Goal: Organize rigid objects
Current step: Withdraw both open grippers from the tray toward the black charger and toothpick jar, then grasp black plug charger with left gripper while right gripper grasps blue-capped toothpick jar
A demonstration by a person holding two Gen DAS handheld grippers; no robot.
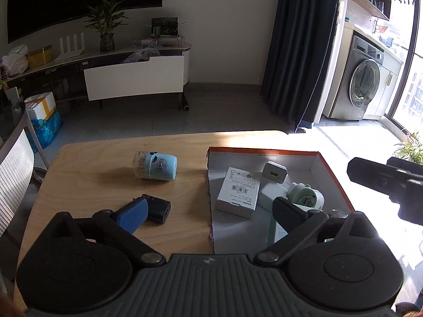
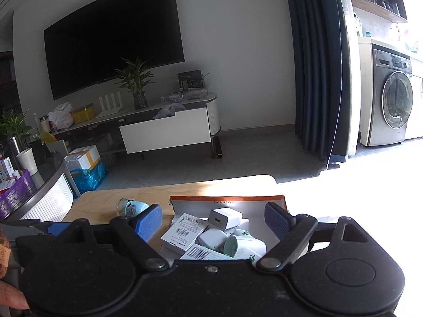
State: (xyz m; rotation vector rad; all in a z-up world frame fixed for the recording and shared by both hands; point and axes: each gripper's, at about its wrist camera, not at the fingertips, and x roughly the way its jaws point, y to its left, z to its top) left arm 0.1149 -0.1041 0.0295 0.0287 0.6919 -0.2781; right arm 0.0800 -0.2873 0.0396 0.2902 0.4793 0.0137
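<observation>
One orange-rimmed box (image 1: 333,179) on the table (image 1: 92,185) holds five white items. Left of the box lie two things: one blue cup (image 1: 156,169) and one black adapter (image 1: 158,208). Both the left gripper (image 1: 208,211) and right gripper (image 2: 214,222) gape empty.

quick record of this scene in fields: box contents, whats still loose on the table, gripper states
box: orange-rimmed cardboard box on the wooden table, open top
in box: white carton, white charger, white and green round device
loose on table: light blue jar on its side, black adapter
left gripper: open, nothing between the pads
right gripper: open, above the box, holding nothing
</observation>
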